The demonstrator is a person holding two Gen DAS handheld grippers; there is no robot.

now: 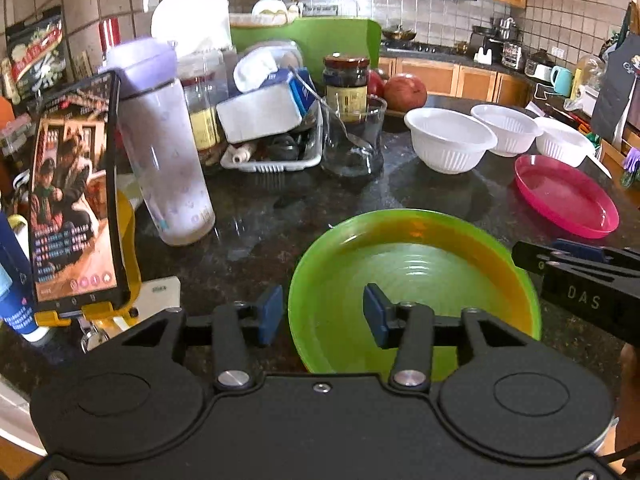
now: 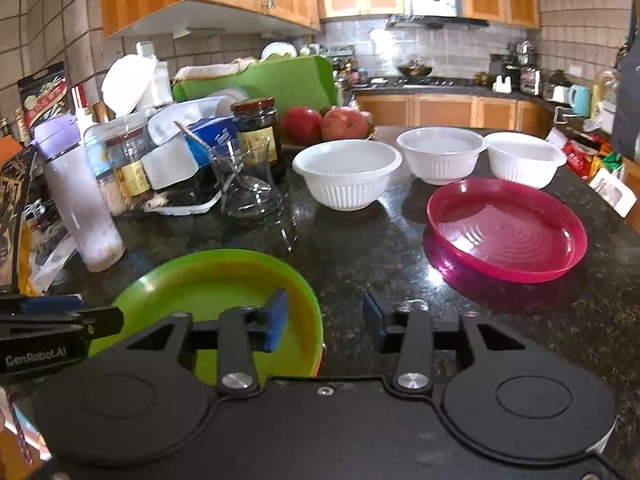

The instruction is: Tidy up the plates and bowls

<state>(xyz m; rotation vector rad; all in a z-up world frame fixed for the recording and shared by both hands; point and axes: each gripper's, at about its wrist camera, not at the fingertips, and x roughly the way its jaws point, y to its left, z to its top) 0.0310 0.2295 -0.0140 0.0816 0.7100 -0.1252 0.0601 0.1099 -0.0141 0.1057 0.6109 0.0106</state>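
A green plate (image 1: 412, 280) lies on the dark stone counter close in front of me, with an orange edge (image 2: 318, 368) showing under it. My left gripper (image 1: 323, 312) is open and straddles the plate's left rim, one pad outside and one over the inside, neither touching. My right gripper (image 2: 325, 318) is also open and straddles the right rim of the green plate (image 2: 208, 292) the same way. Farther back stand three white ribbed bowls (image 2: 346, 172) (image 2: 440, 156) (image 2: 524, 156) in a row. A pink plate (image 2: 504, 228) lies in front of them on the right.
On the left stand a purple-lidded bottle (image 1: 160, 152), a phone on a yellow stand (image 1: 76, 216), a glass with a spoon (image 1: 352, 140), a cluttered white tray (image 1: 276, 152) and a dark jar (image 1: 346, 80). Red fruit (image 2: 324, 124) sits behind the bowls.
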